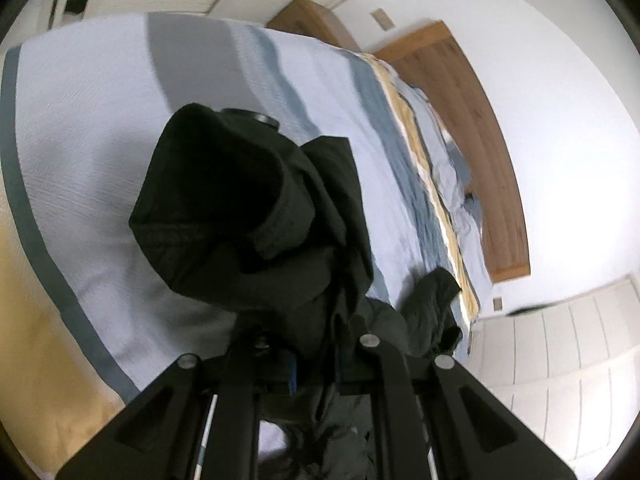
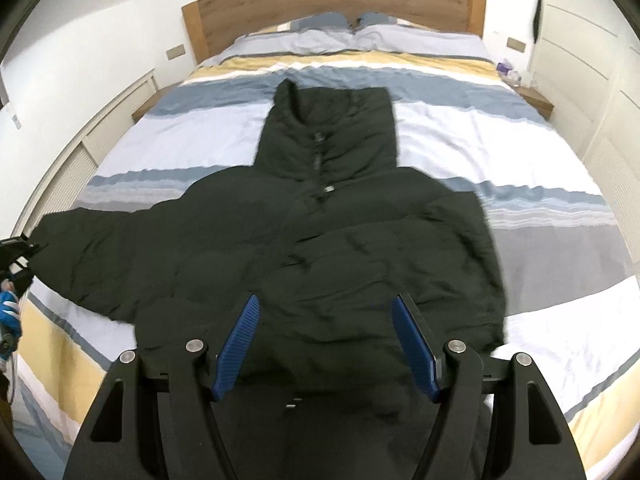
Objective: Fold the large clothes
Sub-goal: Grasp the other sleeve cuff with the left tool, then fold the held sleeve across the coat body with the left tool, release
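A large black puffer jacket [image 2: 320,232] lies front up on the striped bed [image 2: 540,152], hood toward the headboard. Its right sleeve is folded in; its left sleeve stretches out to the left edge. My right gripper [image 2: 326,308] is open, its blue pads [image 2: 240,344] spread above the jacket's lower hem. My left gripper [image 1: 312,344] is shut on the jacket's sleeve cuff [image 1: 240,208] and holds it lifted above the bed; the bunched cloth hides its fingertips. The left gripper also shows at the left edge of the right wrist view [image 2: 16,256].
The wooden headboard [image 2: 332,4] and two pillows [image 2: 360,36] are at the far end. White cabinets [image 2: 580,60] stand on the right, with a small bedside shelf [image 2: 536,100]. A low white radiator cover [image 2: 80,148] runs along the left wall.
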A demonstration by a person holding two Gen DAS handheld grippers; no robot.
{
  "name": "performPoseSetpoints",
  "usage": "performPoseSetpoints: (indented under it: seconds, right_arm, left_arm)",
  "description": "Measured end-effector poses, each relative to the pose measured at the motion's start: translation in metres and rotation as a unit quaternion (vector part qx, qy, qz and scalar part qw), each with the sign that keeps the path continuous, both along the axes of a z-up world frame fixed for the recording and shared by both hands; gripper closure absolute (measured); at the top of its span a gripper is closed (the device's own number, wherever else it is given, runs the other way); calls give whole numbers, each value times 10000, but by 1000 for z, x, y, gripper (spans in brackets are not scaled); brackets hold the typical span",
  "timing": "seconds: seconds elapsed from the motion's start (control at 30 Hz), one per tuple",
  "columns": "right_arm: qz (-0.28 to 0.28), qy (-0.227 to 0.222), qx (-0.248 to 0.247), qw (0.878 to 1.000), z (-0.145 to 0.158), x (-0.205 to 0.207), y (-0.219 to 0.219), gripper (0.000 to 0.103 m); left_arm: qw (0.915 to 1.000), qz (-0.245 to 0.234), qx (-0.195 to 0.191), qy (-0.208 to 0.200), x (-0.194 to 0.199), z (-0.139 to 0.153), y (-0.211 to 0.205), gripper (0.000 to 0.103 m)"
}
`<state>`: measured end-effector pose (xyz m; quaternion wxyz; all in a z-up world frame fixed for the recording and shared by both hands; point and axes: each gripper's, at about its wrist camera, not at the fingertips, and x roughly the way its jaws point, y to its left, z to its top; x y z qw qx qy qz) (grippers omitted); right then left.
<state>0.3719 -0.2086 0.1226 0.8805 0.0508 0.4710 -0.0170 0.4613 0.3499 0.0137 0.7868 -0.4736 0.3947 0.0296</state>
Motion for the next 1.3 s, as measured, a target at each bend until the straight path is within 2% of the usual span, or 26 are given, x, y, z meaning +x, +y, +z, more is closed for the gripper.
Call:
performPoseSetpoints:
  seconds: [0.23, 0.5, 0.77, 1.03, 1.3]
  right_arm:
    - [-320, -69, 70, 9994, 5, -17, -61, 35]
    - [-808, -118, 171, 9965, 5, -40, -121, 35]
    - [-1126, -21, 226, 9934, -6, -62, -154, 35]
    - [-1225, 5, 201, 9923, -9, -70, -172, 35]
    - [-1296, 101, 231, 9912, -19, -76, -185, 35]
  left_arm:
    - [9961, -791, 369, -149, 9, 41, -98, 92]
    - [9833, -1641, 786, -81, 25, 52, -201, 92]
    - [9631, -2478, 1028, 210, 20, 32, -301, 92]
    - [9368, -3203, 1312, 506, 23, 8, -393, 92]
    - [9144, -3571, 1720, 825, 15, -22, -443, 91]
